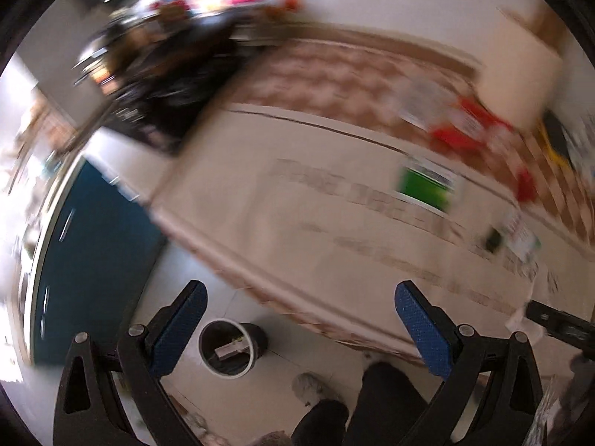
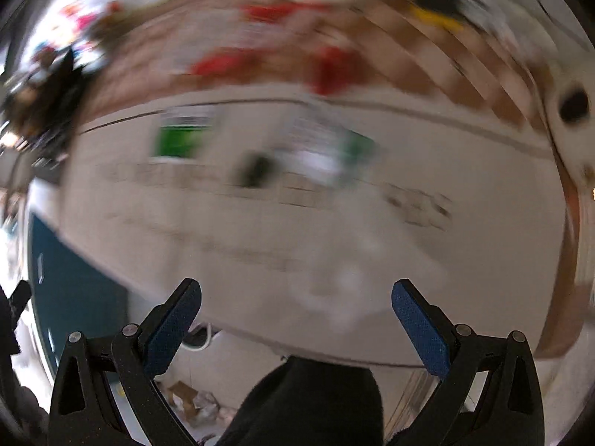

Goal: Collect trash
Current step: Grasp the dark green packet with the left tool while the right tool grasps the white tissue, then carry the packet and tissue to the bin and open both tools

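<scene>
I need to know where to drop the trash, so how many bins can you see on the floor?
1. A round black bin with a white rim stands on the floor below the table edge, near the left hand-held gripper. Blur may hide others.

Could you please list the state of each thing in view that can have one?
Left claw: open, holding nothing.
Right claw: open, holding nothing.
Round black bin with white rim: upright on the floor, open-topped, a pale item inside.
Green-and-white packet: lying flat on the table, blurred.
</scene>
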